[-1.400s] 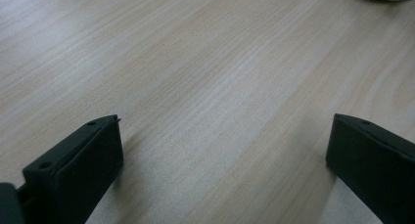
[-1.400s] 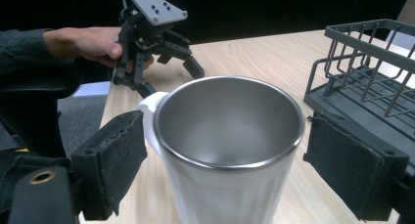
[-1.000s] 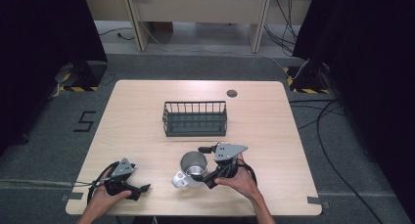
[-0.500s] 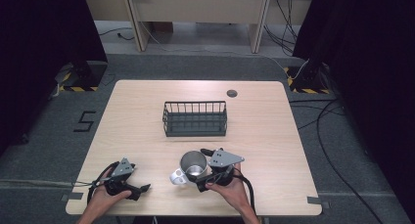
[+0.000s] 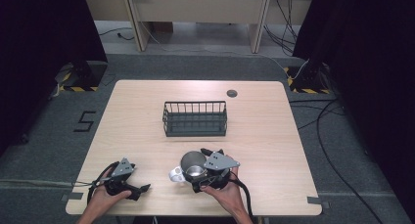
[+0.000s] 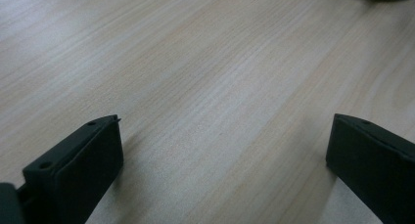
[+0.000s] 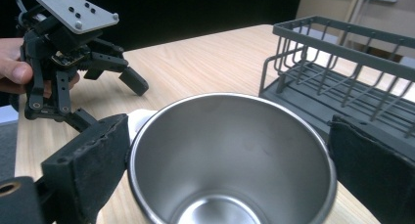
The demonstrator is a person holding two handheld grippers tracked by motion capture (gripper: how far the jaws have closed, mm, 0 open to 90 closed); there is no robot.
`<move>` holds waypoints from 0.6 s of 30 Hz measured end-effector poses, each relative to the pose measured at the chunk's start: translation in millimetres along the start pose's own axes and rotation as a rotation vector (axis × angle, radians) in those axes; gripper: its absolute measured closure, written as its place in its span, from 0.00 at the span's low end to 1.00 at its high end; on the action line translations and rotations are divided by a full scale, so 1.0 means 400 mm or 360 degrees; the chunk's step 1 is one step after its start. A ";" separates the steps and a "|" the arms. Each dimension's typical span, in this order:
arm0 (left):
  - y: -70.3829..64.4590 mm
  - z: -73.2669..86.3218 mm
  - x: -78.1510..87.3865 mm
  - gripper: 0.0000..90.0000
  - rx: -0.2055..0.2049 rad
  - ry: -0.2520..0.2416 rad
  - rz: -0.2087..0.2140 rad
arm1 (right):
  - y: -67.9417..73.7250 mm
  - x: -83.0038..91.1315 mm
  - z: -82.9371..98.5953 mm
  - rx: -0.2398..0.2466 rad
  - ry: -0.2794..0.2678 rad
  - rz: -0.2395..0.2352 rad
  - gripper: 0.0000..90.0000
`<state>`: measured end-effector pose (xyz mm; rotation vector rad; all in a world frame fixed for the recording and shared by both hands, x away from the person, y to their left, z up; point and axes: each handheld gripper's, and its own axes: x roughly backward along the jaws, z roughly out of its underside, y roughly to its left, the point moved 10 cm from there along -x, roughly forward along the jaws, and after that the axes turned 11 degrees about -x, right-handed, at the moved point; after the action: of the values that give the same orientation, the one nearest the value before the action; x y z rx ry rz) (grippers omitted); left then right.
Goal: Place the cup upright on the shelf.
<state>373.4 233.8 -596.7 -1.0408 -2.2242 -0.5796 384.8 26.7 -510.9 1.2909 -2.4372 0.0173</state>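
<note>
The right claw [image 7: 230,170] straddles the steel cup [image 7: 230,155] near the table's [image 5: 274,136] front edge, jaws spread, not yet gripping; next, probably closing; the left claw [image 6: 225,150] rests open.

Silver steel cup [image 7: 230,155], dark grey wire basket [image 5: 195,118], pale wood-grain table [image 5: 274,126].
</note>
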 end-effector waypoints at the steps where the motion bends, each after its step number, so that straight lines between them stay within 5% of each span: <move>1: 0.000 0.000 0.000 0.00 0.0000 -0.0003 -0.0002 | -0.001 -0.004 0.001 0.0010 0.0014 -0.0016 0.04; 18: 0.000 0.000 0.000 0.00 -0.0001 0.0000 0.0001 | -0.013 -0.011 0.008 -0.0027 0.0012 -0.0409 0.03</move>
<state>373.4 233.8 -596.7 -1.0413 -2.2238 -0.5800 390.1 26.4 -516.3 1.5822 -2.2422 -0.0672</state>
